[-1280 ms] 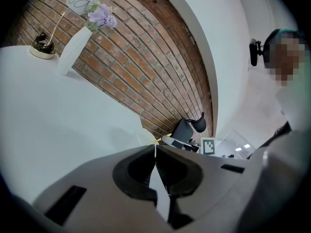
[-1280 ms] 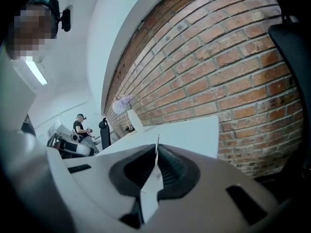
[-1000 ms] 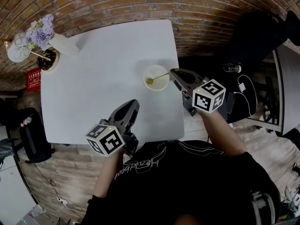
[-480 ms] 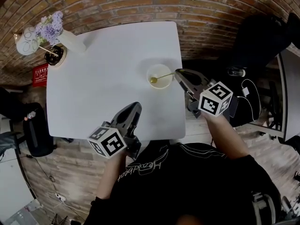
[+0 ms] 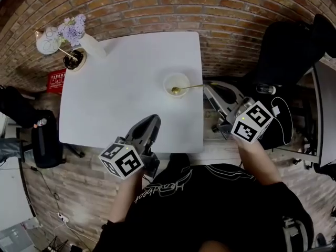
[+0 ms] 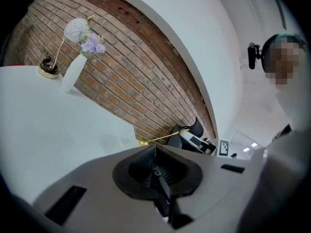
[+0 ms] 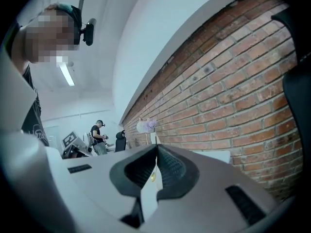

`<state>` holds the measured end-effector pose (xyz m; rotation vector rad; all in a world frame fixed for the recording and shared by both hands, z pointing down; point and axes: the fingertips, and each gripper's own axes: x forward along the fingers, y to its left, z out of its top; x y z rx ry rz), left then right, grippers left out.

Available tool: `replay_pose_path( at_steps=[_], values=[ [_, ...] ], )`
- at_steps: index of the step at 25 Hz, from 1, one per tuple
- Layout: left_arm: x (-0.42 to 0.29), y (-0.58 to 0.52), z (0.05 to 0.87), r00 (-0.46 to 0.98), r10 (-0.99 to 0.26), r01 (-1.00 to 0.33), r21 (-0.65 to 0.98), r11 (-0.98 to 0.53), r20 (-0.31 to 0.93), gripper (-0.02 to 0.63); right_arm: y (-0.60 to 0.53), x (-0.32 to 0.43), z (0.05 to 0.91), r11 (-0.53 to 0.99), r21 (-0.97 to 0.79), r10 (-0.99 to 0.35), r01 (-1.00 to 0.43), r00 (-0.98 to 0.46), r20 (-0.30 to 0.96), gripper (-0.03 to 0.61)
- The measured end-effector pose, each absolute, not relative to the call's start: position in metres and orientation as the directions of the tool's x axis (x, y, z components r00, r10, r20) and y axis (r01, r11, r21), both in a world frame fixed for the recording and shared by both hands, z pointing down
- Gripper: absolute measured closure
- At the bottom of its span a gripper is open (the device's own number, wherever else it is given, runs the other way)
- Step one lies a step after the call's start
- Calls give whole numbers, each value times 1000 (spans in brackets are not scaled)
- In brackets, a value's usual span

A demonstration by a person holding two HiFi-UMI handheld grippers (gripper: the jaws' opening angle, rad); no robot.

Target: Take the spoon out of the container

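1. Because the spoon (image 5: 188,88) is pinched only at the right end of its thin handle by the closed right gripper (image 5: 206,86), it could swivel or slip free. This is judged the greatest risk.
2. If the spoon's bowl, seen over the near rim of the cup (image 5: 169,82), were dragged sideways, the cup could be tipped off the right edge of the table (image 5: 121,98).
3. The left gripper (image 5: 154,121), closed on nothing, is held at the near edge, so the cup is not steadied.
4. Purple flowers (image 5: 73,25) are held in the white vase (image 5: 93,47), far left.
5. Nothing besides the spoon is made out in the cup.
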<state>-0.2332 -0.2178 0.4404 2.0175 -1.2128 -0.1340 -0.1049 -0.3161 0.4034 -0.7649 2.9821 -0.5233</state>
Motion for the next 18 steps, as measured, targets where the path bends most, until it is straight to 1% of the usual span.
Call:
replay_pose_path(
  at_steps=[10, 14, 18],
  values=[
    [-202, -192, 395, 500, -831, -782, 540, -311, 245, 604, -266, -77, 369, 853, -295, -445, -430, -895, 19, 578],
    [-195, -190, 380, 481, -845, -812, 481, -330, 233, 604, -256, -70, 364, 862, -261, -443, -434, -896, 26, 578],
    [-196, -191, 372, 471, -854, -822, 462, -334, 222, 604, -254, -67, 361, 863, -249, -448, -440, -894, 26, 578]
  ],
)
